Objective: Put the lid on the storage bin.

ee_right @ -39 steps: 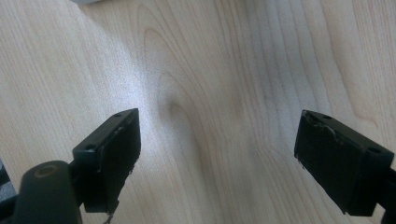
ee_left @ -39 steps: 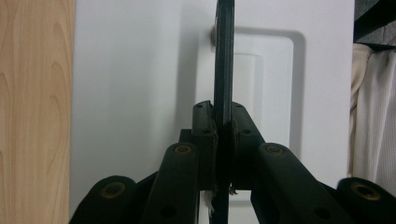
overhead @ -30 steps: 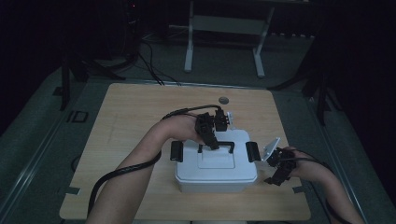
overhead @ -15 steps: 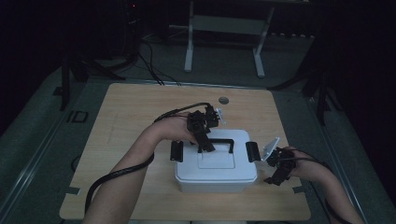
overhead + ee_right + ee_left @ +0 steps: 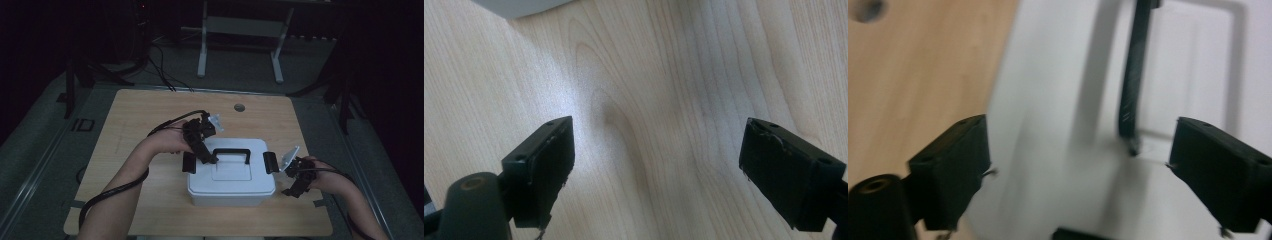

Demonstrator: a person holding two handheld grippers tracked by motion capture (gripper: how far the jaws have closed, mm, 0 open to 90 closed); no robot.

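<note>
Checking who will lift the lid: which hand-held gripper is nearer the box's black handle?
Left. The left hand-held gripper hovers open over the lid at the black handle's left end; the right hand-held gripper is off the white box's right side, over the table.

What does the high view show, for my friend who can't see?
A white box with a black handle sits on a wooden table. The left gripper reaches down at the handle's left end, and the right gripper waits beside the box.
</note>
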